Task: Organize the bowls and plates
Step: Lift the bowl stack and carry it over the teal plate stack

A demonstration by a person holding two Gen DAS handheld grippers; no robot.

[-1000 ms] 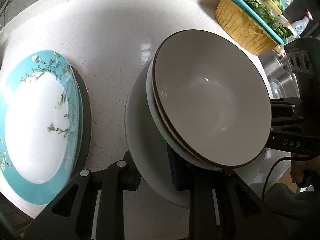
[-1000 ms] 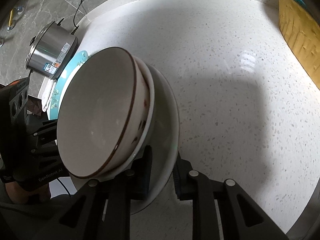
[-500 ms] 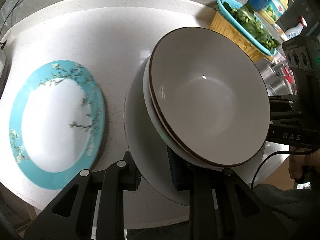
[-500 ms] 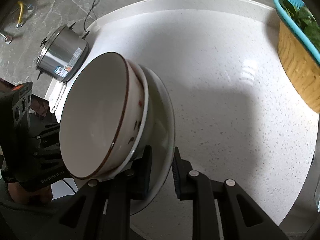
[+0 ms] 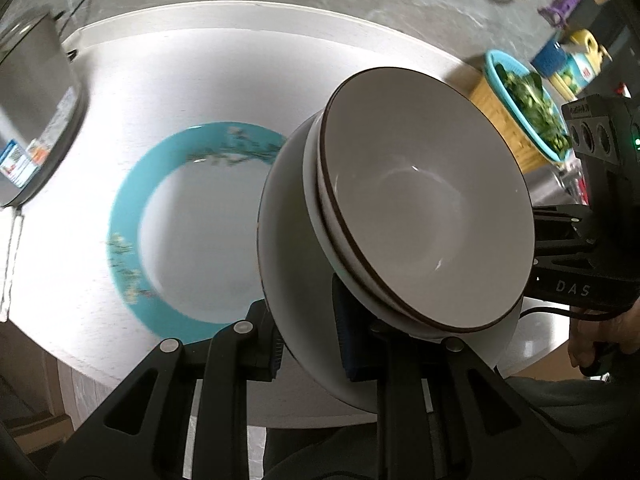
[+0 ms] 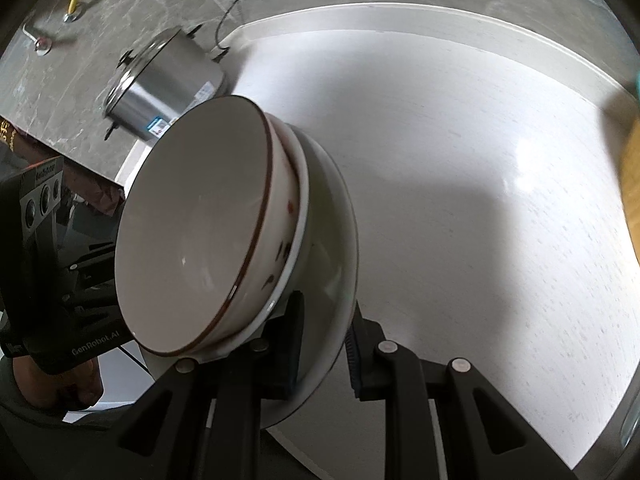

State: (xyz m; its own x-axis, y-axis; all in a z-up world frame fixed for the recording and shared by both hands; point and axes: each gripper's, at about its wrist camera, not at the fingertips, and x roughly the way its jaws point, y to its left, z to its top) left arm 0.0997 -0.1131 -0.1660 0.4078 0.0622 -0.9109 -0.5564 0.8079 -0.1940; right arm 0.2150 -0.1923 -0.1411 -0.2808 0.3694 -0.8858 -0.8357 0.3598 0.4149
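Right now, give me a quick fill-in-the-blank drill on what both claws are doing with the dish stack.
1. Both claws, left claw and right claw, clamp the rim of the same white ____.
2. On that plate ride two nested ____, the top one with a brown rim.
3. The plate lying on the counter has a ____ border.
4. The yellow basket holds leafy ____.

Missing words: plate; bowls; turquoise; greens

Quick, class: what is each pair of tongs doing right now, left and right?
Left tongs: closing on the white plate's rim; the bowls ride on it.
Right tongs: shut on the same plate's opposite rim.
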